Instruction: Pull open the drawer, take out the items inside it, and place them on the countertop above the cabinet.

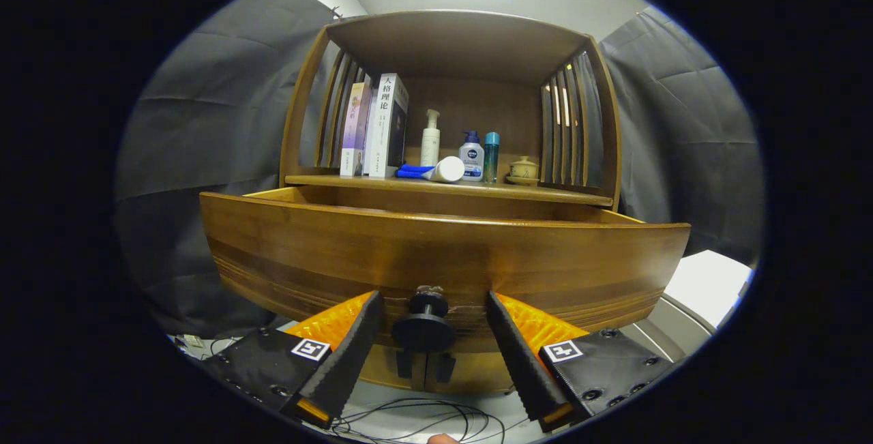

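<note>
A wooden drawer (443, 253) stands pulled out of the cabinet, its front panel close ahead of me. Its dark round knob (424, 327) sits between my two fingers, which stand apart on either side without touching it. My gripper (430, 311) is open. The drawer's inside is hidden behind the front panel. Above it runs the countertop (580, 193), which carries upright books (382, 127), a white pump bottle (430, 138), a white tube with a blue cap (436, 170) lying on its side, a blue-capped pump bottle (471, 155), a slim teal bottle (491, 156) and a small lidded pot (524, 170).
The cabinet has slatted side walls (569, 120) and a roof over the countertop. Dark cloth hangs on both sides. A white surface (709, 284) lies low to the right. Cables (423, 417) trail on the floor below the fingers.
</note>
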### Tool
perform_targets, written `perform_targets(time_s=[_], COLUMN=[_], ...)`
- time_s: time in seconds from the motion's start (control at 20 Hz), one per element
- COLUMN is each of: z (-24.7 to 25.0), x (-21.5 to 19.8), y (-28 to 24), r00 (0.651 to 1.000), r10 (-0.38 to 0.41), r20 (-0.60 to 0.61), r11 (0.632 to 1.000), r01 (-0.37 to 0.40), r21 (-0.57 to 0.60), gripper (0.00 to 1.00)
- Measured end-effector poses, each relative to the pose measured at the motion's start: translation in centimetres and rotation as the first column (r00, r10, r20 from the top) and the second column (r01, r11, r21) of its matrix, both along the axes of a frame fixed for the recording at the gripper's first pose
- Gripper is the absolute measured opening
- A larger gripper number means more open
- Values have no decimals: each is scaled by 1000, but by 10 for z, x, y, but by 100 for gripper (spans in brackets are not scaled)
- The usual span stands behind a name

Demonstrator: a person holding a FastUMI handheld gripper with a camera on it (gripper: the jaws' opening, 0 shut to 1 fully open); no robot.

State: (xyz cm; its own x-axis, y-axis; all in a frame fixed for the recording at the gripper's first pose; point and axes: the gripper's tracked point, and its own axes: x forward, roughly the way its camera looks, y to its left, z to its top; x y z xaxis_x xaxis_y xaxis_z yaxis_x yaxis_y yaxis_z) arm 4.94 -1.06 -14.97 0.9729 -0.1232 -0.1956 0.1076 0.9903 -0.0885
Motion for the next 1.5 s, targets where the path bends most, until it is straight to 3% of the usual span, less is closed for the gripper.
perform_targets(time_s=[0.8, 1.5], z=[-6, -5], x=[63, 116], y=[-12, -19], r00=[999, 999], r10=[-2, -45], r20=[41, 10], r11=[998, 997], r01=[5, 45], r21=[-63, 63], gripper=[98, 98])
